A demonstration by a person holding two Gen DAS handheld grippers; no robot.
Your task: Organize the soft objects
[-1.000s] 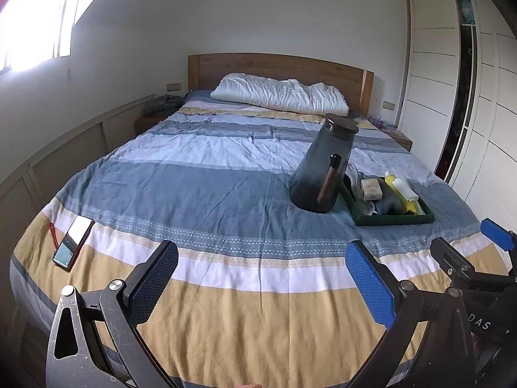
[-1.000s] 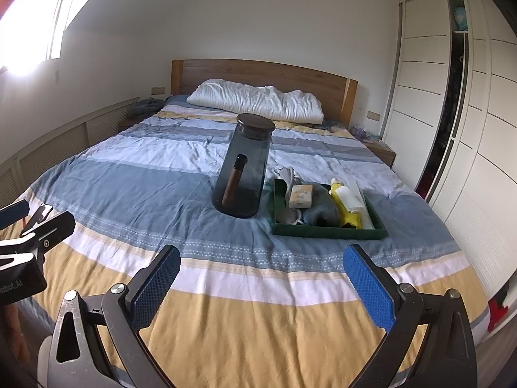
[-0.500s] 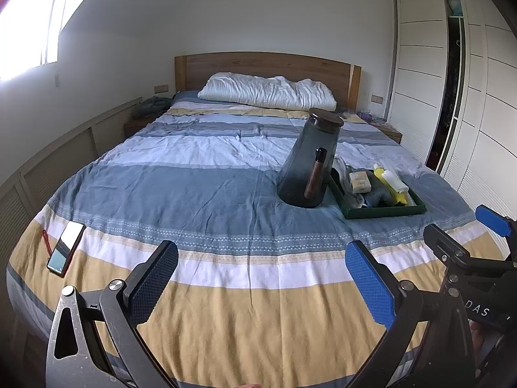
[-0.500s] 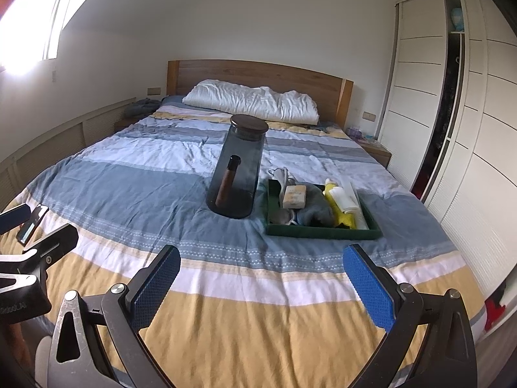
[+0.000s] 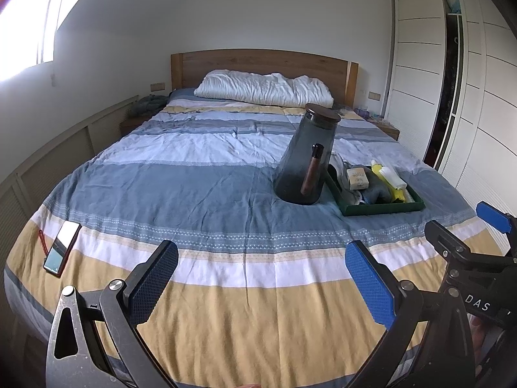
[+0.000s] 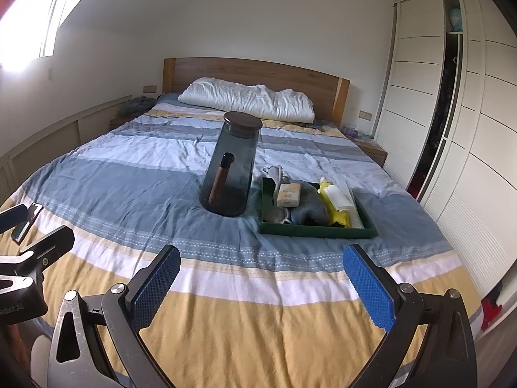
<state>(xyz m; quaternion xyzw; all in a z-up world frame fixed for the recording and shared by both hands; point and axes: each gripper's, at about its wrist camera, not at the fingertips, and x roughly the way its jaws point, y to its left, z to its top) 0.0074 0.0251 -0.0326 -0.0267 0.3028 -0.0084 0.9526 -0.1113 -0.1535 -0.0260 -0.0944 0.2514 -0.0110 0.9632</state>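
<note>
Both grippers hang over the foot of the bed (image 5: pixel 200 194), above its yellow band, side by side and apart. The left gripper (image 5: pixel 261 278) has its fingers spread wide with nothing between them; the right gripper (image 6: pixel 261 281) is just as wide apart and holds nothing either.

The soft things lie in a green tray (image 6: pixel 318 230) on the grey-blue stripe, toward the bed's right side: a grey cloth (image 6: pixel 310 207), a white cloth (image 6: pixel 278 174) hanging over the tray's far rim, a yellow cloth (image 6: pixel 336 210) and a white roll (image 6: pixel 342 197) on it, and a small tan box (image 6: pixel 288 195) on top of the grey cloth. A tall dark glass jug (image 6: pixel 232 168) with a brown lid and a brown handle stands just beside the tray on its left, tilting slightly on the soft cover; whether it touches the tray cannot be told.

Between the grippers and the tray the cover is bare and open. The left half of the bed is open too, save a phone (image 5: pixel 62 247) near the left edge by the foot. The tray's right wall sits well in from the bed's right edge; beyond that edge stands a white wardrobe (image 6: pixel 420 74), with a dark gap between its doors. A white pillow (image 5: pixel 263 92) lies against the wooden headboard (image 5: pixel 258 63).

The letters "DAS" show in the left view on the right gripper's body. Print on the tan box is too small to read.
</note>
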